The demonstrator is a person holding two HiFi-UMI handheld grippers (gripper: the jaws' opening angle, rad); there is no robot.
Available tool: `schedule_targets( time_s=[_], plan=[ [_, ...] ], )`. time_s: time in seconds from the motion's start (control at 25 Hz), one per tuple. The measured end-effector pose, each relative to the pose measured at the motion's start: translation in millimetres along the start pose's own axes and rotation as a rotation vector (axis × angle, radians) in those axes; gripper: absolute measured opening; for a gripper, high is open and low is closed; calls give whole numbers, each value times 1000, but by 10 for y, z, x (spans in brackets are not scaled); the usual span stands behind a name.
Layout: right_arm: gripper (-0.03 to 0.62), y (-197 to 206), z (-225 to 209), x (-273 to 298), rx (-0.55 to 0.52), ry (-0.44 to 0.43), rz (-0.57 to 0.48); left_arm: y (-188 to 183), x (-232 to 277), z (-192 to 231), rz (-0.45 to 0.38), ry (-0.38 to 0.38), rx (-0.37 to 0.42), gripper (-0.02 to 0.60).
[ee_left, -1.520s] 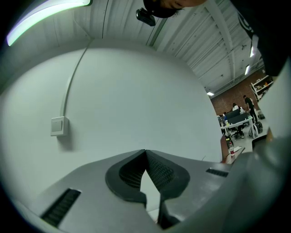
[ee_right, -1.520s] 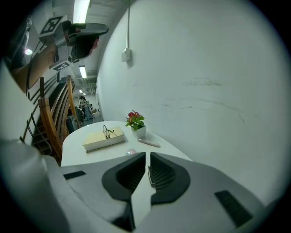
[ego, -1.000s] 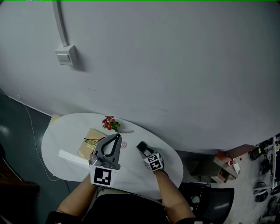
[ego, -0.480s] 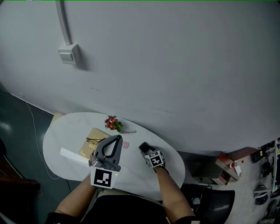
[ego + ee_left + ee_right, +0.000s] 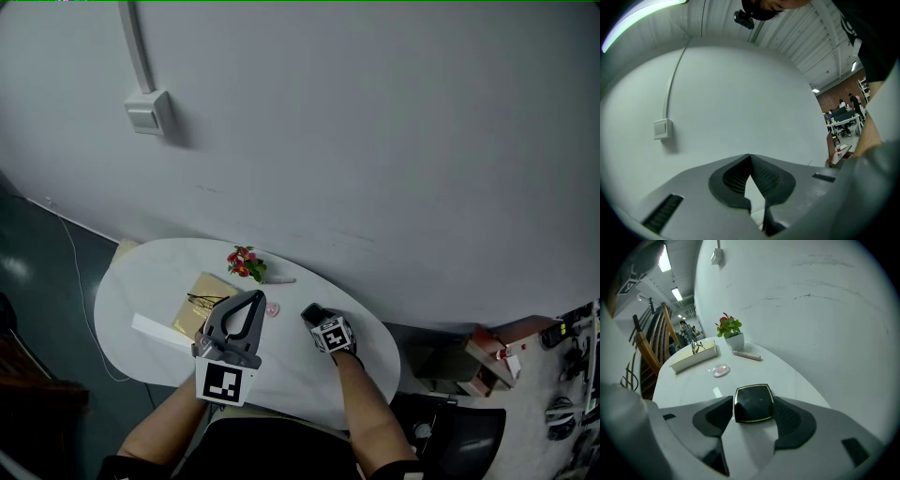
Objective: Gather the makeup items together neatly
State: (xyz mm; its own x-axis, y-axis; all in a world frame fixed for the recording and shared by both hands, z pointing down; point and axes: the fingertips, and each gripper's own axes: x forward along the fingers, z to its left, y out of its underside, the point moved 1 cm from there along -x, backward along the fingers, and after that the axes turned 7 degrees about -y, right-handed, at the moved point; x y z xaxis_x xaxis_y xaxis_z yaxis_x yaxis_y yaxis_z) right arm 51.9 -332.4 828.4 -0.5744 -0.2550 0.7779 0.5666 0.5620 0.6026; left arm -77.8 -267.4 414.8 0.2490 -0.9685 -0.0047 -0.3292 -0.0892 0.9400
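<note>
A black square compact [image 5: 753, 403] lies flat on the white oval table [image 5: 797, 376], right between the fingertips of my right gripper [image 5: 753, 409]. Those jaws have just been opening, and the pads stand beside the compact's edges without squeezing it. In the head view the compact [image 5: 309, 313] shows just beyond the right gripper [image 5: 318, 323]. A small round pink case [image 5: 720, 370] and a pink-white stick [image 5: 746, 355] lie farther out. My left gripper [image 5: 251, 298] hangs above the table, pointing at the wall, its jaws closed tip to tip [image 5: 750, 157] with nothing in them.
A small potted plant [image 5: 730, 333] stands near the wall by the stick. A tan book [image 5: 693, 356] with glasses on it lies at the left, with a white strip [image 5: 155, 330] beside it. A small white slip [image 5: 716, 392] lies near the compact. The table edge [image 5: 375, 375] curves round on the right.
The right gripper has edged a little away from the person and down toward the table, with the compact at its tips. The left gripper has kept its place.
</note>
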Motion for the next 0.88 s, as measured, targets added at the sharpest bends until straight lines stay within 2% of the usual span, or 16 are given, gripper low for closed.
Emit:
schedule_targets(
  time_s=[0.44,0.88],
  plan=[
    [259,-26,2,15,-8,26,41,34,77,-31,4,9,-12,17],
    [256,317,91,-247,8,35,50,-19,98,-73,-17,7,-40,17]
  ],
)
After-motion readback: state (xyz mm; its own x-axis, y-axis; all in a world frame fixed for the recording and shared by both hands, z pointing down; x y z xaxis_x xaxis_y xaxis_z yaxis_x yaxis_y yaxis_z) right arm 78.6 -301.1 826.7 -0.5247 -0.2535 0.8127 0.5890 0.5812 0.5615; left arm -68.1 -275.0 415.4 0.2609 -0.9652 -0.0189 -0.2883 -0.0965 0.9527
